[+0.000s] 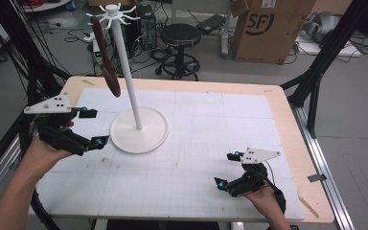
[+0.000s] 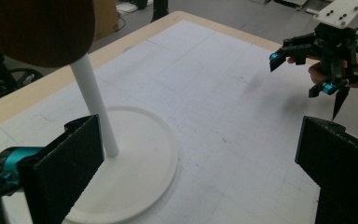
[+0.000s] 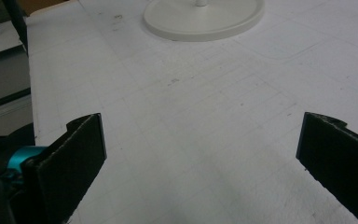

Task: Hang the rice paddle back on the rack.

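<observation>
The left gripper (image 1: pixel 92 127) hovers with its jaws spread wide and empty just left of the white stand's base (image 1: pixel 139 130). Above and slightly beyond it, a dark wooden spatula (image 1: pixel 106 57) hangs from a hook on the rack's top (image 1: pixel 112 11), its blade dangling beside the pole (image 1: pixel 127 72). It looks stiff, light and free to swing; the flat blade seems the safest hold. The right gripper (image 1: pixel 226 168) rests open and empty, well apart.

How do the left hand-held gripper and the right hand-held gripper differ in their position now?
The left hand-held gripper is beside the white stand, under the hanging brown wooden utensil; the right hand-held gripper is near the table's front edge, apart from both. The left is farther back. Both are open and hold nothing.
</observation>
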